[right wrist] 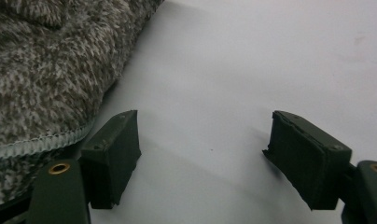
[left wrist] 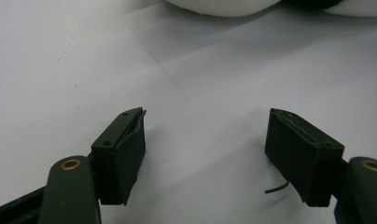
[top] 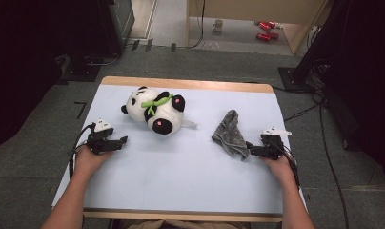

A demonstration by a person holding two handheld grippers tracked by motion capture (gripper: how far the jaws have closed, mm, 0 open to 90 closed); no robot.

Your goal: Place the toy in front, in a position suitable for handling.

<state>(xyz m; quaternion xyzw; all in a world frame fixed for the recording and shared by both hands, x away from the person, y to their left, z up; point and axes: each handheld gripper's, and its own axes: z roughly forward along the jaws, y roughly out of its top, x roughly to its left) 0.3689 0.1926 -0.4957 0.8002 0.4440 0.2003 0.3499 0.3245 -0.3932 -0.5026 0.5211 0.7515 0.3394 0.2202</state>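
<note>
Both grippers, L (top: 124, 140) & R (top: 248, 151), jaws wide, empty; cloth (top: 231, 133) beside R, panda (top: 156, 110) ahead.

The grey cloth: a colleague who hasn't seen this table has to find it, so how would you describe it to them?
Start at the pale table top and look to its right half, just in front of the right gripper. There lies the grey cloth, a crumpled, fuzzy rag with a stitched hem. Its only neighbour on the table is the plush panda, which is black and white with a green ribbon.
</note>
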